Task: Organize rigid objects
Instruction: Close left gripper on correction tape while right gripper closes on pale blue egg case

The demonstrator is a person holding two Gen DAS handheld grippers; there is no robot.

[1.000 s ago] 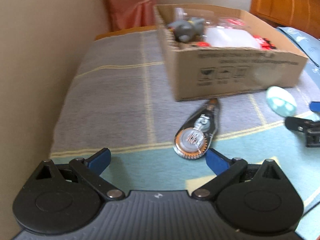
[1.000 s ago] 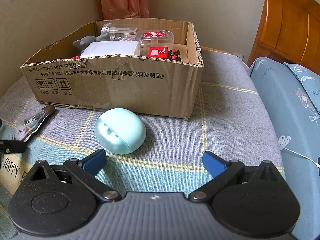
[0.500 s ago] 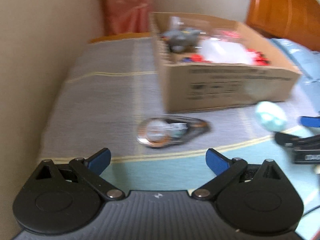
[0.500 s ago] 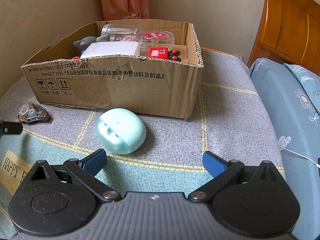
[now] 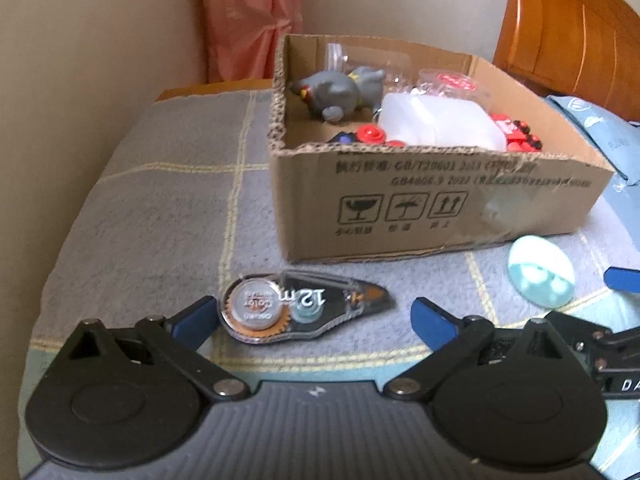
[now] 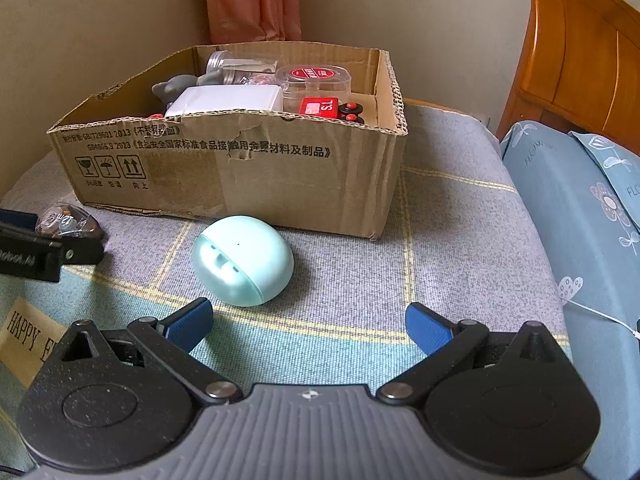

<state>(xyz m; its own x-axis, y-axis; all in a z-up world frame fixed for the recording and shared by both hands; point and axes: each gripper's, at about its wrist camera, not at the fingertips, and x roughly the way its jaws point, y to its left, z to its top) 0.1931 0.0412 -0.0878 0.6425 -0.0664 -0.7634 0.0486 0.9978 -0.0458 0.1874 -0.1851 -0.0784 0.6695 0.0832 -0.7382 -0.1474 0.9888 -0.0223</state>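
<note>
A clear correction tape dispenser point(image 5: 296, 308) lies flat on the grey checked cloth, between the tips of my open left gripper point(image 5: 314, 318). It shows at the left edge of the right wrist view point(image 6: 66, 222). A mint green oval case point(image 6: 242, 260) lies in front of the cardboard box point(image 6: 240, 176), just ahead of my open, empty right gripper point(image 6: 308, 326). The case also shows in the left wrist view point(image 5: 540, 272). The box point(image 5: 440, 204) holds a grey toy, a white container, clear jars and red pieces.
A beige wall runs along the left. A pink curtain point(image 6: 254, 0) hangs behind the box. A wooden headboard point(image 6: 580, 52) and blue floral bedding point(image 6: 580, 220) lie to the right. A "HAPPY" label point(image 6: 28, 336) is on the teal cloth.
The left gripper has swung and moved forward, so the tape dispenser now lies crosswise between its fingertips. The right gripper and the mint case have stayed still.
</note>
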